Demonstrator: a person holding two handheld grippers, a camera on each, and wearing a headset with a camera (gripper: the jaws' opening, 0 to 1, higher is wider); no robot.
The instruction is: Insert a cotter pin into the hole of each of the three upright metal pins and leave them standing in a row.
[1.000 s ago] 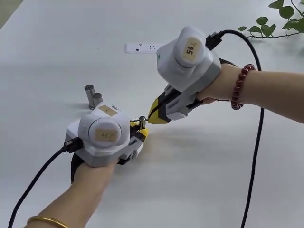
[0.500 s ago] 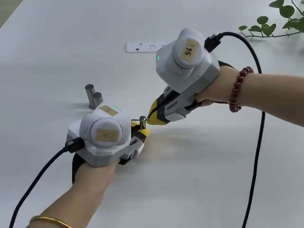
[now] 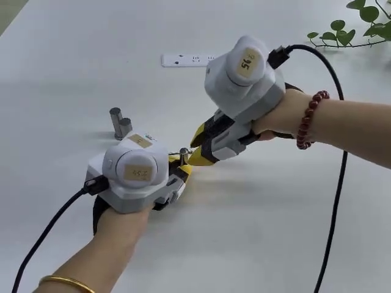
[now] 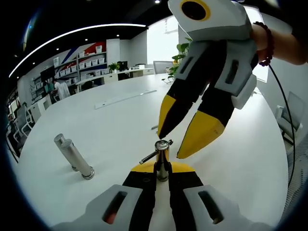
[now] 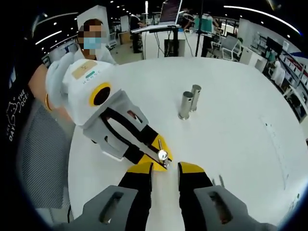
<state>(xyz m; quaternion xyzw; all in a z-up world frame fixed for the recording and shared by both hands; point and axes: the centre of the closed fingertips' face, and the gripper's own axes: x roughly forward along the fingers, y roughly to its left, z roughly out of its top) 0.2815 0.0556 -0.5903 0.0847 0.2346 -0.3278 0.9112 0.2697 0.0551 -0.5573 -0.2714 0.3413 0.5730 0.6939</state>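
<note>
Left gripper clamped on metal pin, mid-table; cotter pin pokes sideways near its top. Right gripper jaws apart, just beside. Advice: hold pin steady, nudge cotter pin fully through.

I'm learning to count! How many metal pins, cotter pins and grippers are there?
Metal pins: 3
Cotter pins clearly seen: 1, through the held pin
Grippers: 2, the left gripper and the right gripper
Total: 6
</note>
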